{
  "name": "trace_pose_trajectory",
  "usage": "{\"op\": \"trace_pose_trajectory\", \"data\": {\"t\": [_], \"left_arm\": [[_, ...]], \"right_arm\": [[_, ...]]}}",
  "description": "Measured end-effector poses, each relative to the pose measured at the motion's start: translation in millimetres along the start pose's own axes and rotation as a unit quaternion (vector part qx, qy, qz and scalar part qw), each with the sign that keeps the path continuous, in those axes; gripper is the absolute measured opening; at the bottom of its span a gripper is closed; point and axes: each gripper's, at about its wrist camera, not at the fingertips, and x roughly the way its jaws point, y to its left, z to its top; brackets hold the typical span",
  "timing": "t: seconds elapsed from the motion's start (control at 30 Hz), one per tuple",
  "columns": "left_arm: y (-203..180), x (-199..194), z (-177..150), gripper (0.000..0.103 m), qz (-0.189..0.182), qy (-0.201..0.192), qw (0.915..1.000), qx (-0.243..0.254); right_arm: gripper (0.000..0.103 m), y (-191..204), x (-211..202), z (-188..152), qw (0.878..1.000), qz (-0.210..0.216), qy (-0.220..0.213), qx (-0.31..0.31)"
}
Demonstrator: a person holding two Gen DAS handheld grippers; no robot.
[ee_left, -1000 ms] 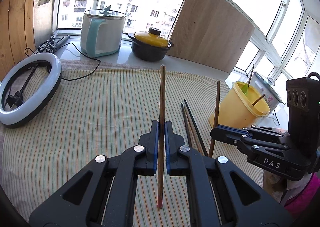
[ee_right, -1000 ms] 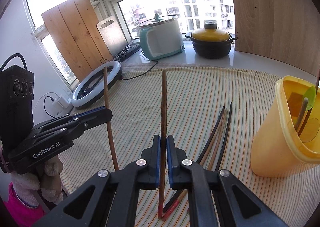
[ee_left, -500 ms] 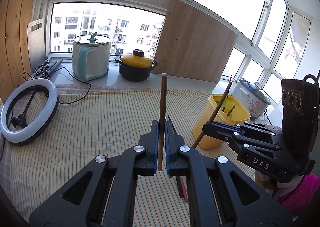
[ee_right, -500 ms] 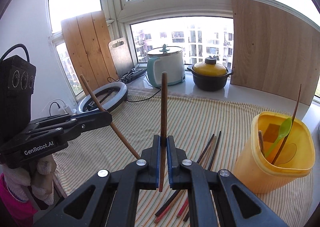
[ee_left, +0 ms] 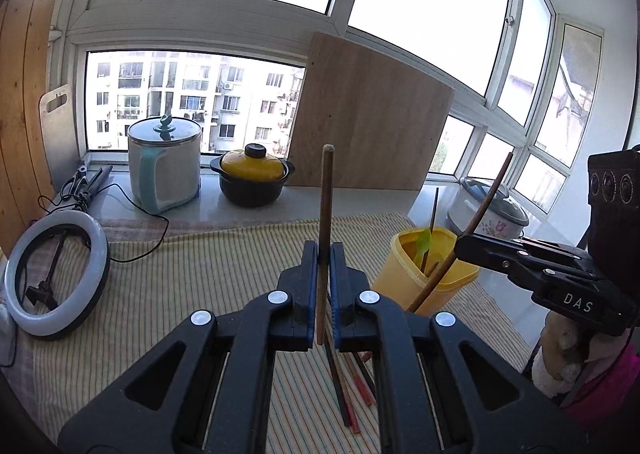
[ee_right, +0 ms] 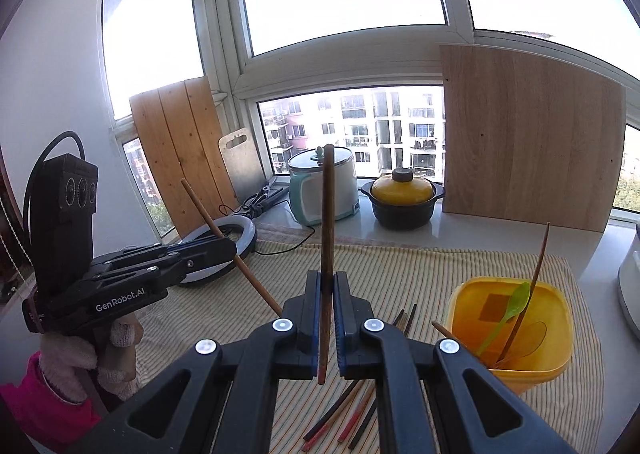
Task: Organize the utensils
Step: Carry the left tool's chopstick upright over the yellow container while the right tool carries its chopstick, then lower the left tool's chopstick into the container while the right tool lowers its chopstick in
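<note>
My left gripper (ee_left: 324, 254) is shut on a brown chopstick (ee_left: 326, 205) that stands upright between its fingers. My right gripper (ee_right: 328, 282) is shut on another brown chopstick (ee_right: 327, 213), also upright; in the left wrist view this gripper (ee_left: 464, 244) holds its chopstick (ee_left: 486, 193) slanted beside the yellow container (ee_left: 400, 278). The container (ee_right: 536, 366) holds a green spoon (ee_right: 508, 314) and two brown sticks. Several loose chopsticks (ee_right: 348, 414) lie on the striped cloth (ee_right: 400, 266) below the grippers. The left gripper (ee_right: 228, 250) shows at the left of the right wrist view.
A ring light (ee_left: 52, 274) lies at the left of the cloth. On the sill stand a teal-and-white cooker (ee_left: 164, 169), a yellow-lidded black pot (ee_left: 254, 177) and a leaning wooden board (ee_left: 368, 113). A white rice cooker (ee_left: 488, 209) sits beyond the container.
Both grippers have risen and tilted up with their chopsticks; the table now sits lower in both views. The right gripper's chopstick has swung toward the yellow container.
</note>
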Motion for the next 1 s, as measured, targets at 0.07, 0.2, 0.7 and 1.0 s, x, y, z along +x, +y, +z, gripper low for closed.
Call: {"op": "trace_pose_trajectory", "data": {"t": [0.07,0.2,0.7,1.0], "left_arm": [[-2.7,1.2,5.2,0.003,-0.005,-0.004,1.0,0.001],[-9.4,4.4,13.3,0.004,-0.012,-0.011,0.9998,0.006],[-45.7,30.0,44.7,0.003,-0.05,-0.028,0.9981,0.021],[-72.4,48.2,62.0,0.004,-0.077,-0.034,0.996,0.032]], "right_arm": [[0.004,-8.5,-8.6,3.5,1.0,-0.001,-0.004,0.011],[0.004,-25.2,-27.7,7.6,1.0,-0.009,-0.014,0.024],[0.004,-67.9,-76.0,14.7,0.995,-0.076,-0.048,0.051],[0.004,-90.9,-88.9,18.4,0.99,-0.102,-0.065,0.069]]}}
